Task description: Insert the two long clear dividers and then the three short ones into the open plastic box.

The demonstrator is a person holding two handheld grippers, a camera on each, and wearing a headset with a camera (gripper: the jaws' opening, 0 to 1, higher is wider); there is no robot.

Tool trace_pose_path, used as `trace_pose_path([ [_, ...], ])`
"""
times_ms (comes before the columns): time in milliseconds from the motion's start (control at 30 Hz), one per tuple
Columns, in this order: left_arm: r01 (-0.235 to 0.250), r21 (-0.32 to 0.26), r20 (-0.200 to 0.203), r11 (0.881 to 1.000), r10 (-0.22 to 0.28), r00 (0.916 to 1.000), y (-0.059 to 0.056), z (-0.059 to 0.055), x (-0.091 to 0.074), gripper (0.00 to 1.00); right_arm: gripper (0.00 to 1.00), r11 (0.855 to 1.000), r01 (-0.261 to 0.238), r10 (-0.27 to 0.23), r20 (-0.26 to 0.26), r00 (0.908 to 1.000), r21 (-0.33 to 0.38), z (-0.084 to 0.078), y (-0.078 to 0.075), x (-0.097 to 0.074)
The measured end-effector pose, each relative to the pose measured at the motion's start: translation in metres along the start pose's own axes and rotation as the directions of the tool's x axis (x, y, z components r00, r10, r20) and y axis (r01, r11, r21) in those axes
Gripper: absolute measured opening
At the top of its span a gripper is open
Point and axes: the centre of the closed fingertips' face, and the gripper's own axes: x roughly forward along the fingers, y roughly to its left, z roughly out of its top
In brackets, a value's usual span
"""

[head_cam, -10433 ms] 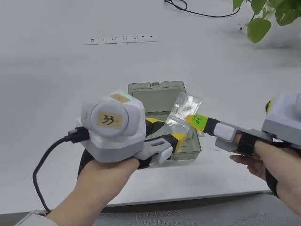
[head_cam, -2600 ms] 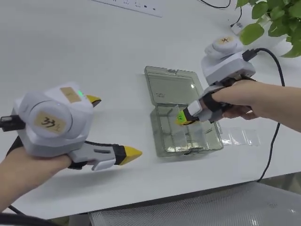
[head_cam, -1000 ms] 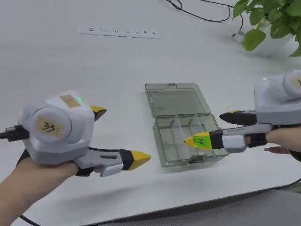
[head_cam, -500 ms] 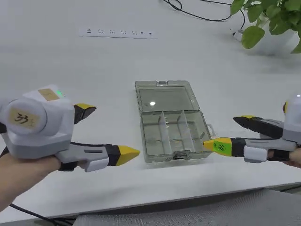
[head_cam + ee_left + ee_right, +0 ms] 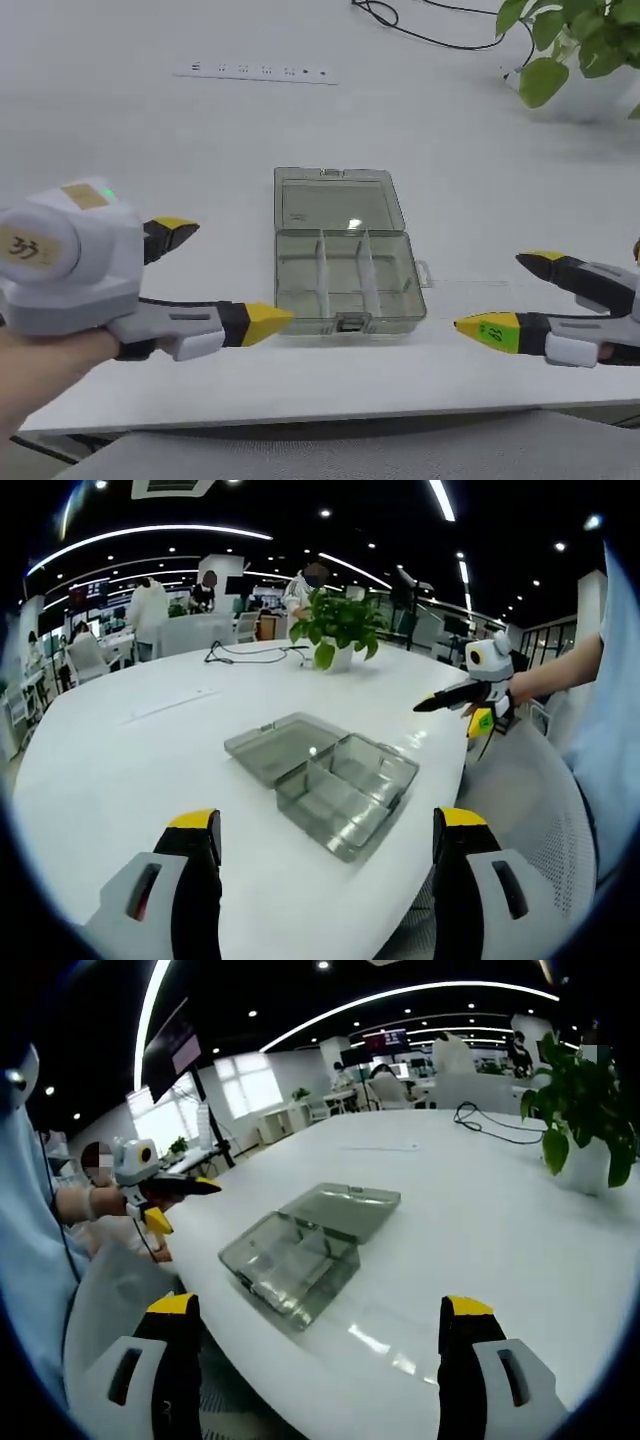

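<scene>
With the open plastic box [image 5: 330, 322] on the desk [image 5: 150, 130] between the left gripper [image 5: 237, 273] and right gripper [image 5: 497, 292], each with jaws wide and empty, two dividers [image 5: 321, 262] appear seated, so the next move is probably grasping the faint clear pieces [image 5: 380, 1342] beside the box.
</scene>
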Motion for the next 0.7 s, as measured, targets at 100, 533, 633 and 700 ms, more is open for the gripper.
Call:
trace_pose_path([
  [100, -0.024, -0.022, 0.013, 0.999, 0.024, 0.9996, -0.003, 0.001, 0.002, 0.89, 1.00, 1.000, -0.019, 0.019, 0.000, 0.9998, 0.011, -0.001, -0.006, -0.004],
  [533, -0.087, -0.048, 0.018, 0.995, 0.088, 0.9960, 0.001, 0.002, 0.003, 0.88, 0.97, 0.993, -0.093, 0.087, -0.069, 0.9938, -0.078, -0.004, -0.021, 0.004],
  [633, -0.093, -0.048, 0.015, 0.995, 0.094, 0.9955, 0.001, 0.001, 0.004, 0.88, 0.95, 0.988, -0.113, 0.102, -0.109, 0.9888, -0.103, -0.005, -0.023, 0.006],
  [700, -0.094, -0.051, 0.016, 0.994, 0.095, 0.9954, 0.000, 0.002, 0.004, 0.88, 0.95, 0.982, -0.130, 0.111, -0.138, 0.9842, -0.137, -0.006, -0.025, 0.007],
])
